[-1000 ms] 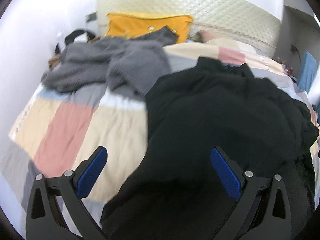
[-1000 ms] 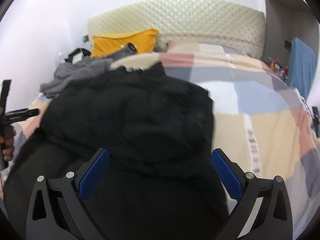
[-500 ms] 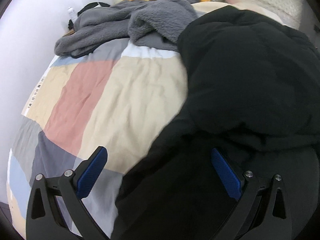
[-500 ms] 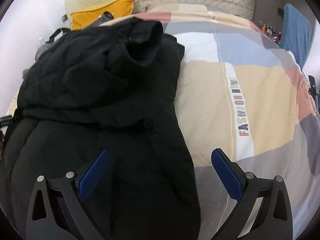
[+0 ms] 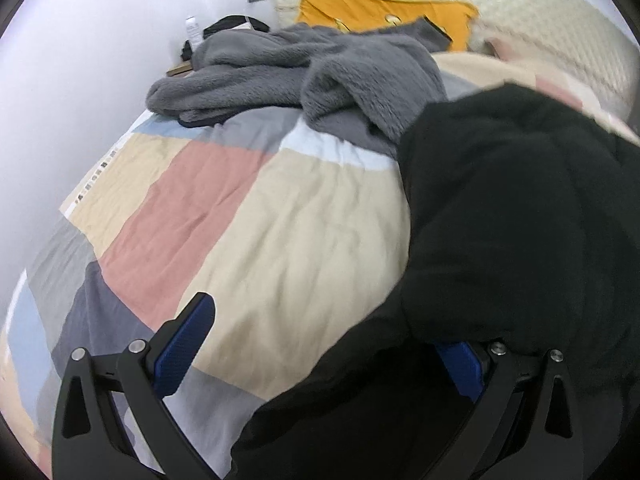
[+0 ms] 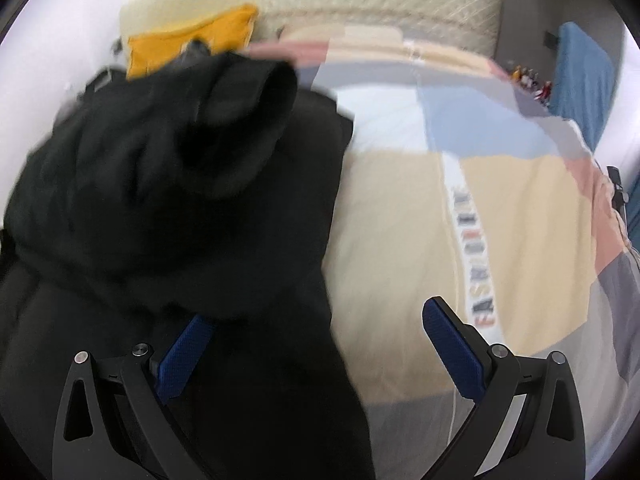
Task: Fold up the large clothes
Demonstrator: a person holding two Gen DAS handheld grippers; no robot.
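**Home bedroom**

Bed ahead of the jaws: patchwork duvet [image 5: 256, 216], quilted cream headboard [image 6: 360, 12] at the far end, mustard pillow [image 5: 384, 12] against it. Grey fleece garment [image 5: 304, 68] heaped beyond the left jaws. White walls.

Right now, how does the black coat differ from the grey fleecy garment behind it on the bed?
The black coat is smooth and puffy; the grey fleecy garment is fuzzy. The coat lies near the open left gripper, its upper part doubled over; the grey garment sits crumpled farther back, by the yellow pillow. The coat looks bulkier. Both rest on the patchwork quilt, neither held.
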